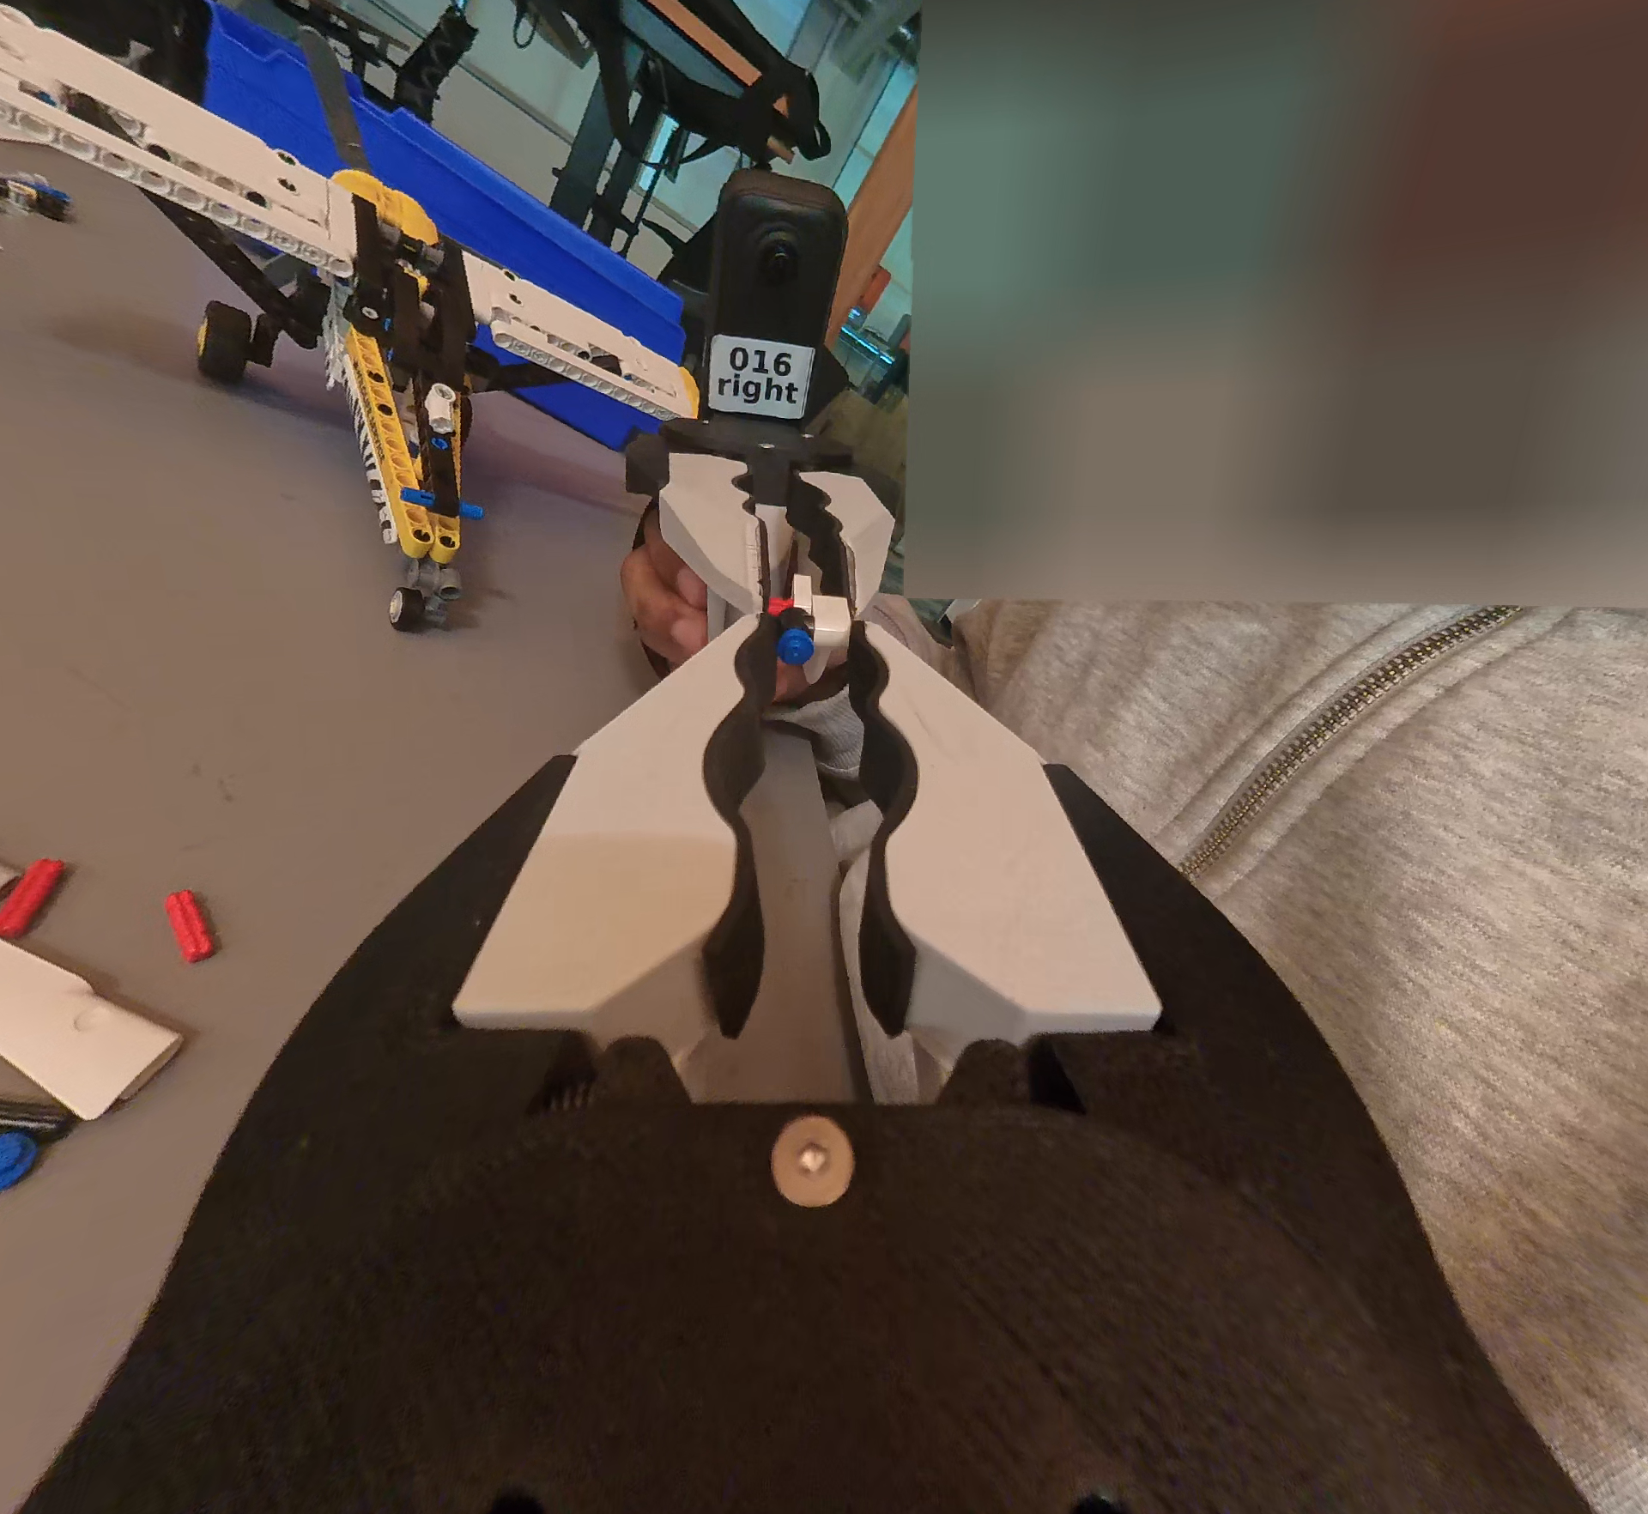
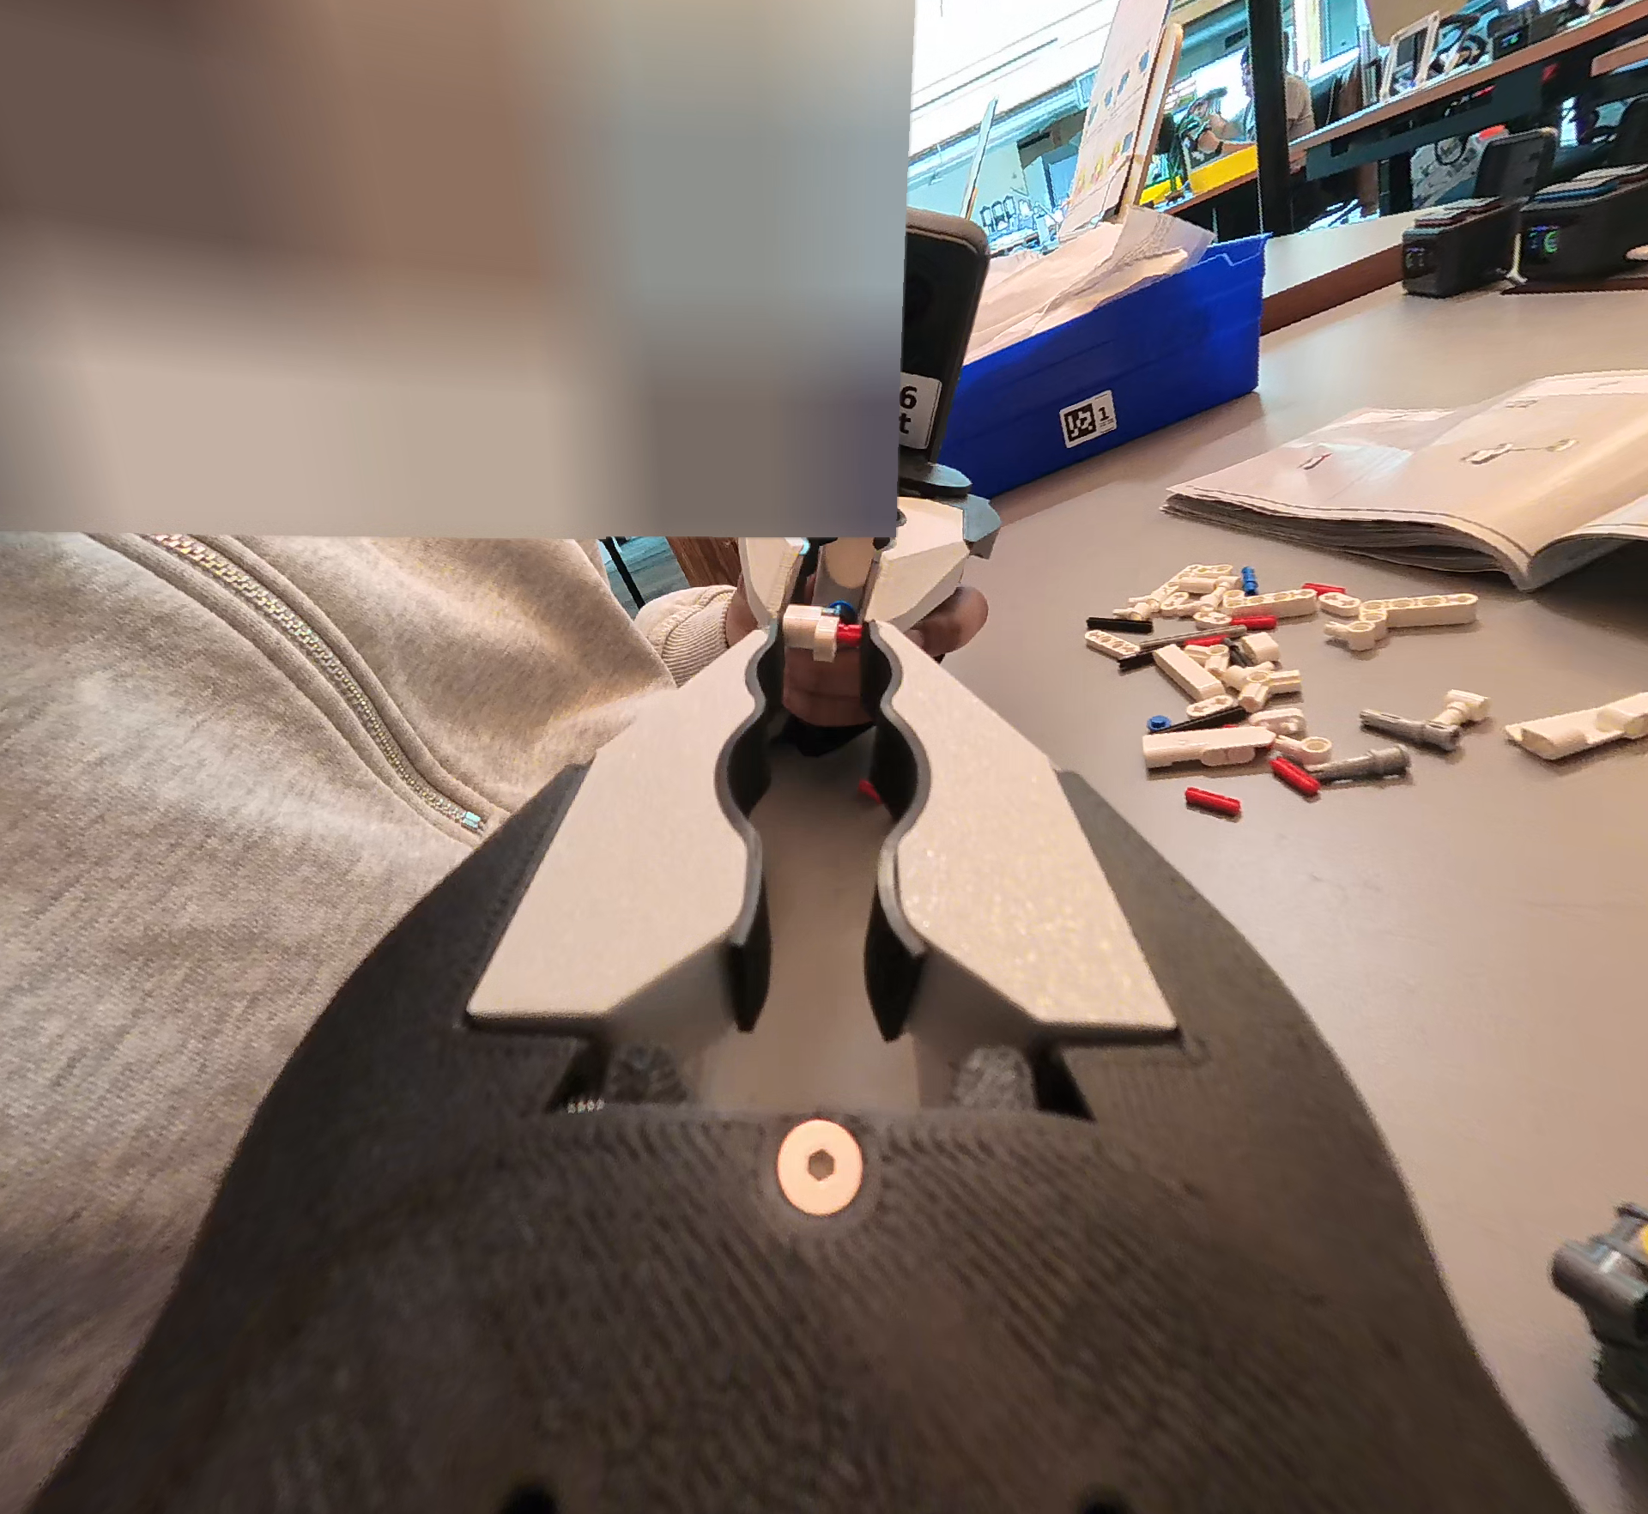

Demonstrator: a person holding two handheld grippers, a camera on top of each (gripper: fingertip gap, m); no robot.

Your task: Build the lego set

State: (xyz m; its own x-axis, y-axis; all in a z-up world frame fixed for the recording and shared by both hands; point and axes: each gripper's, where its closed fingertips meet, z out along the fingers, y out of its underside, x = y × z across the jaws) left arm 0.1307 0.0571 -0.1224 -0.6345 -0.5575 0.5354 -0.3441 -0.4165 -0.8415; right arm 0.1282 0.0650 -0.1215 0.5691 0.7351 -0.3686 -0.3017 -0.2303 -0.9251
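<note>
A small white connector [image 1: 828, 613] with a blue pin [image 1: 794, 646] and a red axle [image 1: 781, 604] is held in the air between both grippers, which meet tip to tip. My left gripper [image 1: 805, 640] is nearly closed on its blue pin end. My right gripper [image 2: 822, 635] is nearly closed on the connector [image 2: 810, 629] at its red axle [image 2: 848, 631]. The right gripper [image 1: 803, 571] shows from the front in the left wrist view. The partly built white, yellow and black plane model [image 1: 392, 330] stands on the grey table at the far left.
A blue bin [image 1: 464, 187] sits behind the model. Two red axles [image 1: 188, 924] and a white card [image 1: 80, 1025] lie at left. A pile of loose parts [image 2: 1240, 669], an open booklet [image 2: 1427, 472] and a blue bin [image 2: 1115, 365] are at right. A person's grey zip sweater [image 2: 223, 758] is close behind. Less than 4 cm separates the two grippers' tips. The white card [image 1: 80, 1025] is about 15 cm from both grippers' fingertips. It is also in sight in the right wrist view [image 2: 1201, 767].
</note>
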